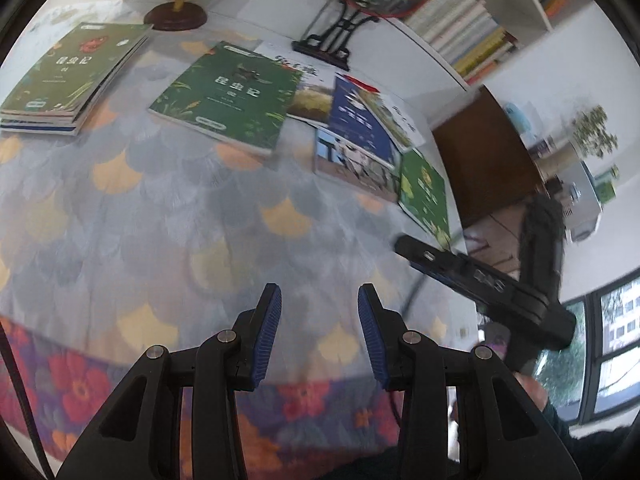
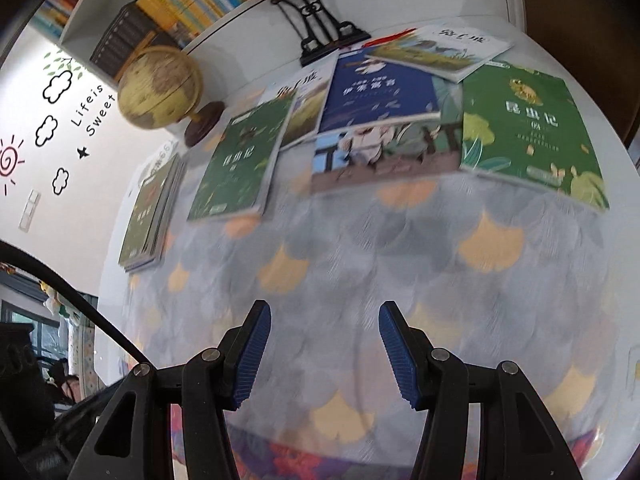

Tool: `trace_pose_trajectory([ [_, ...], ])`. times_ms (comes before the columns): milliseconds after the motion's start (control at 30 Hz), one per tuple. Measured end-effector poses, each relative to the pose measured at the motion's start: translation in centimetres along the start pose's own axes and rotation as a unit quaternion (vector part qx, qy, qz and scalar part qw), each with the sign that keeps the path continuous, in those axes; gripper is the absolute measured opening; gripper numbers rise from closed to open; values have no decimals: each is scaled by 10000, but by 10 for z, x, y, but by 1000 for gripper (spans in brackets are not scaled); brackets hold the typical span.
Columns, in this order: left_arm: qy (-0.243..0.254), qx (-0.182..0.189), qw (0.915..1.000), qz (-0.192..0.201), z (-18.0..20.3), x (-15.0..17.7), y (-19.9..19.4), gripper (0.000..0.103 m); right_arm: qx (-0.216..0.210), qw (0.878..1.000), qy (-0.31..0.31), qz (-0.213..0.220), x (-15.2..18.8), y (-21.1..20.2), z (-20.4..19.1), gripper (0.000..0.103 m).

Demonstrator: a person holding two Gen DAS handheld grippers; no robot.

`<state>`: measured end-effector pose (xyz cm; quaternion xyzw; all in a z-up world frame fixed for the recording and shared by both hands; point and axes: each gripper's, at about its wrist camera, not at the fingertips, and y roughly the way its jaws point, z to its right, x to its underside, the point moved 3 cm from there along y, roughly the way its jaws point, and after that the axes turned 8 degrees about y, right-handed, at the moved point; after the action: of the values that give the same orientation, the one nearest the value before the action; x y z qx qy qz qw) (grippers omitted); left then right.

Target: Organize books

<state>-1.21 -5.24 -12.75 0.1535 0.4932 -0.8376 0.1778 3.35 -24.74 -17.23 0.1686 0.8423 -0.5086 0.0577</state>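
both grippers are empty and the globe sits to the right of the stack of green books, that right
Not quite: the globe stands behind the stack of green books, near the shelf, not to its right; the right wrist view shows it. Both the left gripper and right gripper are empty.

Green books (image 2: 532,132), a blue book (image 2: 378,96), and a grey tablecloth (image 1: 180,232) with orange fan shapes, seemingly red-flowered along its near edge.

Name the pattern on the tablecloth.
Grey and orange fan-shaped leaves on the tablecloth; clearest in the right wrist view.
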Motion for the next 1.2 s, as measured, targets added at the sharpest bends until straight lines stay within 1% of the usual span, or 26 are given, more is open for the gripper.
trace_pose_trajectory([
  [100,-85,-63,9999,48,-14,-20,15,37,49,9999,-93,55,-12,0,8,54],
  [200,-167,-76,9998,-93,-25,-38,36,37,238,9992,-328,52,-18,5,16,55],
  [300,-189,-109,9994,-256,-31,-54,59,37,276,9985,-479,25,-23,15,23,55],
  [433,-134,-187,9992,-325,-36,-76,77,37,45,9979,-651,31,-35,23,20,55],
  [500,-181,-274,9989,-320,-44,-87,81,37,-63,9962,-868,40,-42,30,9,55],
  [600,-319,-532,9976,-293,-68,-106,82,37,-216,9924,-1210,29,-53,46,-16,54],
  [633,-381,-655,9969,-226,-79,-115,80,37,-248,9911,-1306,39,-57,52,-24,52],
  [667,-423,-741,9962,-182,-88,-122,80,37,-346,9884,-1476,34,-64,62,-38,45],
  [733,-533,-927,9942,-121,-109,-141,81,37,-476,9847,-1674,-17,-71,78,-59,44],
  [800,-591,-1065,9925,-78,-127,-158,85,37,-499,9846,-1677,-53,-78,95,-71,44],
  [900,-617,-1093,9921,-71,-144,-175,95,37,-481,9876,-1473,-234,-90,124,-82,44],
  [967,-599,-1138,9916,-109,-155,-185,107,37,-426,9901,-1304,-308,-97,139,-85,44],
  [1033,-579,-1147,9916,-145,-165,-193,120,38,-268,9927,-1134,-317,-103,153,-86,44],
  [1067,-512,-1254,9908,2,-167,-198,121,42,-213,9929,-1122,-343,-105,157,-87,41],
  [1100,-499,-1307,9902,-16,-168,-201,123,43,-180,9921,-1163,-430,-105,165,-91,37],
  [1133,-549,-1264,9904,-104,-172,-202,128,43,-148,9913,-1221,-472,-104,170,-94,36],
  [1200,-557,-1145,9919,-12,-172,-201,129,46,-71,9904,-1332,-365,-104,173,-99,36],
])
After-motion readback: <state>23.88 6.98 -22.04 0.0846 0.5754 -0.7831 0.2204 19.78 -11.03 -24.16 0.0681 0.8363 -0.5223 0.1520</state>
